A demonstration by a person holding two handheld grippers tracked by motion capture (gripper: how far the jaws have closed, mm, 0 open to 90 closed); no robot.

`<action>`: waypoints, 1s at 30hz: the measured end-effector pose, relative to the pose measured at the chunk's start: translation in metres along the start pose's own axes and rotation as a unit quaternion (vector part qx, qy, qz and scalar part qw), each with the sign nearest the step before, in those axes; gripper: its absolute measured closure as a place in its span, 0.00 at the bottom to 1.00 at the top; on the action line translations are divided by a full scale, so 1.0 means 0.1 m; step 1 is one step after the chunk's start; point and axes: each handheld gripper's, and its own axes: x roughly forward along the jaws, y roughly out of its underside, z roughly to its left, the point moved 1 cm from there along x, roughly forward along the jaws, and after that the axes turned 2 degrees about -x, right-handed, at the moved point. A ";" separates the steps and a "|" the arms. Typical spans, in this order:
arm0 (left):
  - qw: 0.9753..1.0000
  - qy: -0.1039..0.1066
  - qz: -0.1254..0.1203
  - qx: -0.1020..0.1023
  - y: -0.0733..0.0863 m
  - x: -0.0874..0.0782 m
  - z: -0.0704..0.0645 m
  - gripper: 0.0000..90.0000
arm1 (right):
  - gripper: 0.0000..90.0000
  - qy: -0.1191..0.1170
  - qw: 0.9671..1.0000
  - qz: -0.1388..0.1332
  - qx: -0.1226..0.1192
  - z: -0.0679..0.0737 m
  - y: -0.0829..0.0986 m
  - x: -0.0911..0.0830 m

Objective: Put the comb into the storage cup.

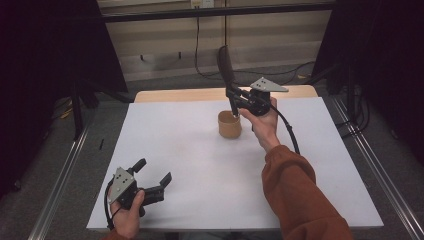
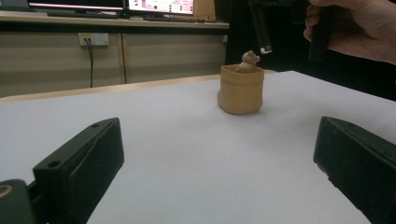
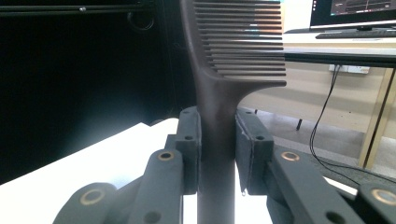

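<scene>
The black comb [image 1: 226, 67] stands nearly upright above the far middle of the desk [image 1: 190, 160], its long axis vertical, toothed end up and handle tip down over the tan cup [image 1: 229, 125]. The right gripper [image 1: 235, 96] has its fingers clamped on the handle, the hand raised with forearm reaching forward. The left gripper [image 1: 152, 172] rests near the left front edge, fingers apart.

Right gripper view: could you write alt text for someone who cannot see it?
A black comb stands upright, its handle clamped between the two dark jaws of the right gripper. Behind lie a white table and a desk with a monitor.
</scene>
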 end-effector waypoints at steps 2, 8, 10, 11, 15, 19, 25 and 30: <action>1.000 0.000 0.001 0.002 0.00 0.00 0.00 0.02 | 0.81 0.000 1.000 0.000 0.001 0.00 0.00 0.02; 1.000 -0.002 0.003 0.004 0.00 0.00 0.00 0.02 | 0.81 0.003 1.000 0.001 -0.001 -0.06 -0.01 0.07; 1.000 -0.001 0.003 0.004 0.00 0.00 0.00 0.02 | 0.81 0.004 1.000 0.001 -0.001 -0.08 0.00 0.08; 1.000 -0.002 0.003 0.004 0.00 0.00 0.00 0.02 | 0.81 0.004 1.000 0.002 0.001 -0.09 0.01 0.08; 1.000 -0.002 0.005 0.006 0.00 0.00 0.00 0.02 | 0.81 0.000 1.000 0.006 0.000 -0.09 0.06 0.12; 1.000 -0.002 0.005 0.006 0.00 0.00 0.00 0.02 | 0.81 -0.003 1.000 0.011 0.000 -0.08 0.10 0.16; 1.000 -0.001 0.004 0.004 0.00 0.00 0.00 0.02 | 0.81 -0.001 1.000 0.018 0.004 -0.10 0.17 0.21; 1.000 0.002 0.008 0.006 0.01 0.01 -0.01 0.02 | 0.81 -0.010 1.000 0.028 0.002 -0.11 0.23 0.24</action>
